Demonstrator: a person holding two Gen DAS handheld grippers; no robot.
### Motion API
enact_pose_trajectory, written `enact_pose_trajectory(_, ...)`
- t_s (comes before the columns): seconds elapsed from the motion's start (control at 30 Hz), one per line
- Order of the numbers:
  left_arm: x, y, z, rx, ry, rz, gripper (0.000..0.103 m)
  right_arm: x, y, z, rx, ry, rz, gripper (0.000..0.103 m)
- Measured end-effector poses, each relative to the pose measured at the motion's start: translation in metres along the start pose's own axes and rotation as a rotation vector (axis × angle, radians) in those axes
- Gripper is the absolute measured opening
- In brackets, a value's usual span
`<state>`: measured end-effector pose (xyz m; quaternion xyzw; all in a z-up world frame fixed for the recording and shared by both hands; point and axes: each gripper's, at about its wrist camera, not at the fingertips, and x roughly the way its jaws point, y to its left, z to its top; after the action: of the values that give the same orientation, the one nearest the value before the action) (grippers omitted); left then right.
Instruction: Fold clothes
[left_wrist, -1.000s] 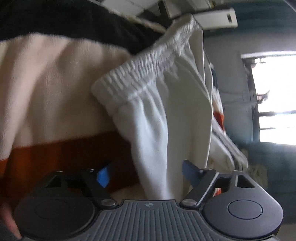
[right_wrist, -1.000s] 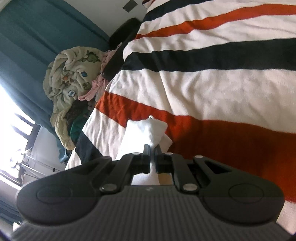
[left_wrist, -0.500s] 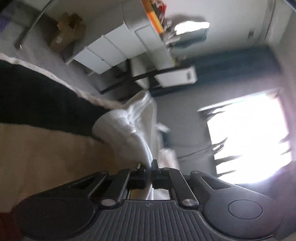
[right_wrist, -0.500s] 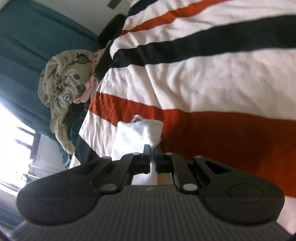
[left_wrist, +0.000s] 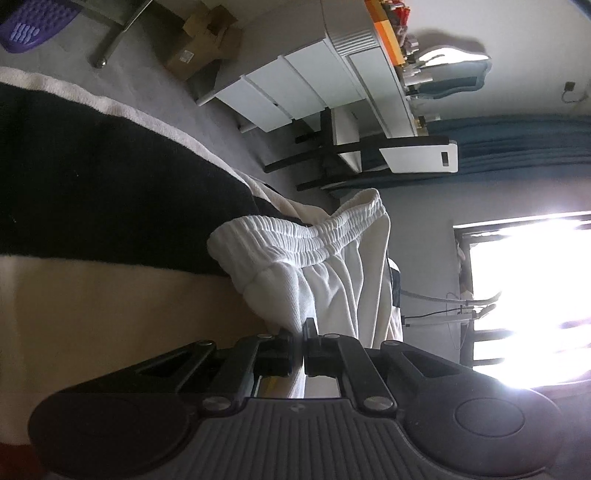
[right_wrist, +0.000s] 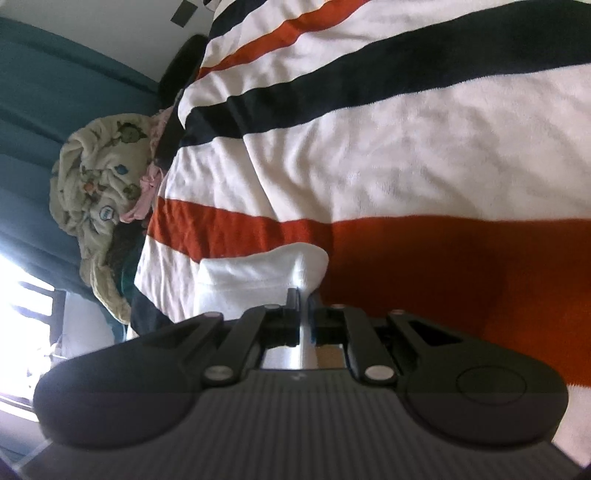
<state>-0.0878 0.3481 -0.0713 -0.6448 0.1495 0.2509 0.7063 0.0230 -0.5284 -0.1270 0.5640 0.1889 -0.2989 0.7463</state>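
White shorts (left_wrist: 325, 269) with a ribbed elastic waistband lie at the edge of the striped bed blanket (left_wrist: 92, 206). My left gripper (left_wrist: 299, 332) is shut on a fold of the shorts just below the waistband. In the right wrist view my right gripper (right_wrist: 303, 299) is shut on another white part of the shorts (right_wrist: 255, 280), held low over the blanket's orange stripe (right_wrist: 443, 266). How the shorts run between the two grips is hidden.
A heap of crumpled clothes and a printed fleece (right_wrist: 99, 188) sits at the far end of the bed by teal curtains. Beyond the bed's edge are white drawers (left_wrist: 295, 88), a dark chair frame (left_wrist: 325, 155), a cardboard box (left_wrist: 203, 44) and a bright window (left_wrist: 528, 295).
My left gripper was open a second ago, then closed on the shorts and swung so the room beyond the bed shows. My right gripper kept its grip and moved slightly lower over the blanket.
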Motion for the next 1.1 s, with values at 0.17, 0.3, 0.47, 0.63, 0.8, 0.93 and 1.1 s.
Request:
enact_pose_trajectory(0.17, 0.0, -0.01, -0.004, 0.065, -0.025, 0.005, 0.005, -0.003, 0.028, -0.004, -0.114, -0.04, 0.025, 0.007)
enact_pose_trajectory(0.3, 0.005, -0.021, -0.005, 0.111, -0.045, 0.006, 0.005, 0.008, 0.083, -0.011, -0.227, -0.005, -0.014, 0.007)
enact_pose_trajectory(0.47, 0.005, -0.025, -0.007, 0.119, -0.05, -0.002, 0.005, -0.017, 0.187, -0.011, -0.392, 0.06, 0.19, 0.006)
enact_pose_trajectory(0.63, -0.001, -0.016, -0.001, 0.065, -0.06, -0.031, 0.005, -0.093, 0.215, 0.006, -0.447, -0.1, 0.545, 0.006)
enact_pose_trajectory(0.8, -0.004, -0.01, 0.009, 0.069, -0.019, -0.036, 0.005, -0.094, 0.119, 0.027, -0.481, -0.139, 0.418, 0.006)
enact_pose_trajectory(0.93, 0.002, -0.008, 0.021, 0.159, 0.077, -0.032, 0.005, -0.046, 0.011, 0.034, -0.422, 0.056, 0.109, 0.006)
enact_pose_trajectory(1.1, 0.001, 0.006, 0.034, 0.207, 0.167, -0.002, 0.006, -0.02, -0.071, 0.024, -0.287, 0.174, 0.013, 0.006)
